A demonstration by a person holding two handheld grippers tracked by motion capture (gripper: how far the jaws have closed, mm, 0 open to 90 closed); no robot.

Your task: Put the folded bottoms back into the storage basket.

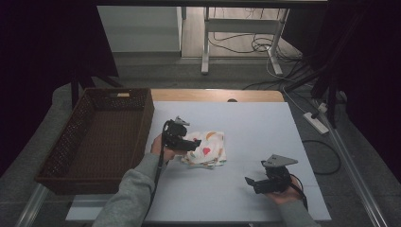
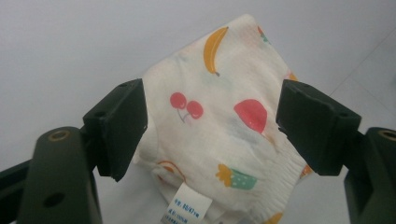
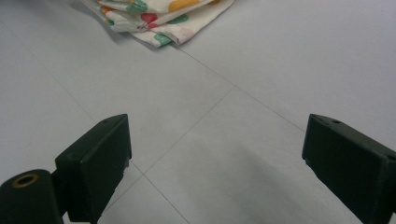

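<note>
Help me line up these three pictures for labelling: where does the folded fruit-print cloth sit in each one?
High view: the folded fruit-print cloth lies mid-table, at the left gripper.
Left gripper view: the cloth sits centre frame, between the open jaws.
Right gripper view: its corner shows at the top edge, far beyond the jaws.
Shared landmark: the pale table surface.

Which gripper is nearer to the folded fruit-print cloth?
Left. The left gripper sits right at the fruit-print cloth, jaws open around it. The right gripper is off toward the table's near right, apart from it.

Dim room: dark curtains (image 1: 42, 42) flank a grey floor (image 1: 142, 71) strewn with cables (image 1: 255, 45).
</note>
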